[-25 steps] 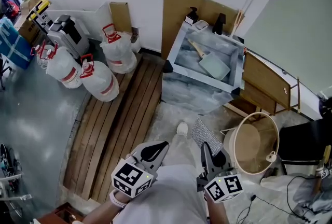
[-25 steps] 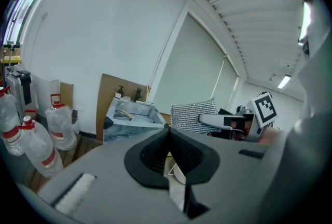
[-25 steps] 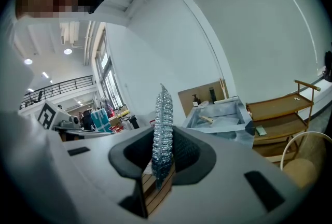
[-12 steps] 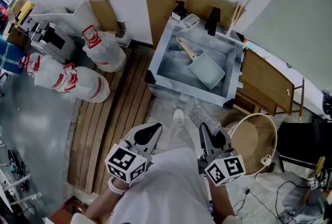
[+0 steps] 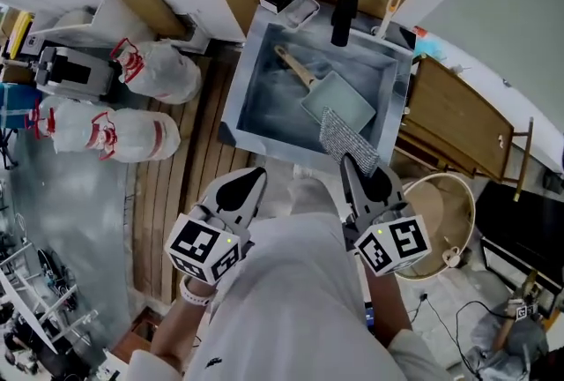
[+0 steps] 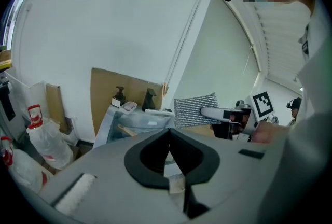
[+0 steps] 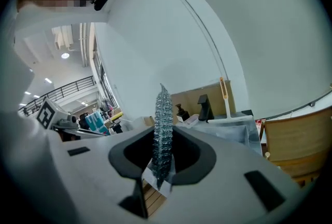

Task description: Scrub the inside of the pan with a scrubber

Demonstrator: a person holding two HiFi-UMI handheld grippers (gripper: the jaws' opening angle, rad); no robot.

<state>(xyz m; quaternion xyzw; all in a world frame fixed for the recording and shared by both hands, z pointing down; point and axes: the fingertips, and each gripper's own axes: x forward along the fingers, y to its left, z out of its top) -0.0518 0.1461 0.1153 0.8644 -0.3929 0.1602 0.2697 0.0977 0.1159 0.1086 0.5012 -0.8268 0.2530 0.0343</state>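
Scrubbing not begun: right gripper (image 5: 351, 163) jaws pinch the scrubber (image 5: 344, 138) near the pan (image 5: 335, 99), upper centre; left gripper (image 5: 253, 176) jaws closed, empty

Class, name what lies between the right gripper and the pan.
Only the scrubber, clamped in the right gripper and reaching toward the pan in the sink; the head view shows it.

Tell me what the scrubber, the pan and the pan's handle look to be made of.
The scrubber looks like woven metal mesh: silvery, glinting, a thin flat sheet pinched in the right claw.
The pan is pale grey-green, matte and square. It is likely coated metal, though the look leaves that open.
The handle is light tan and dull, so probably wood.
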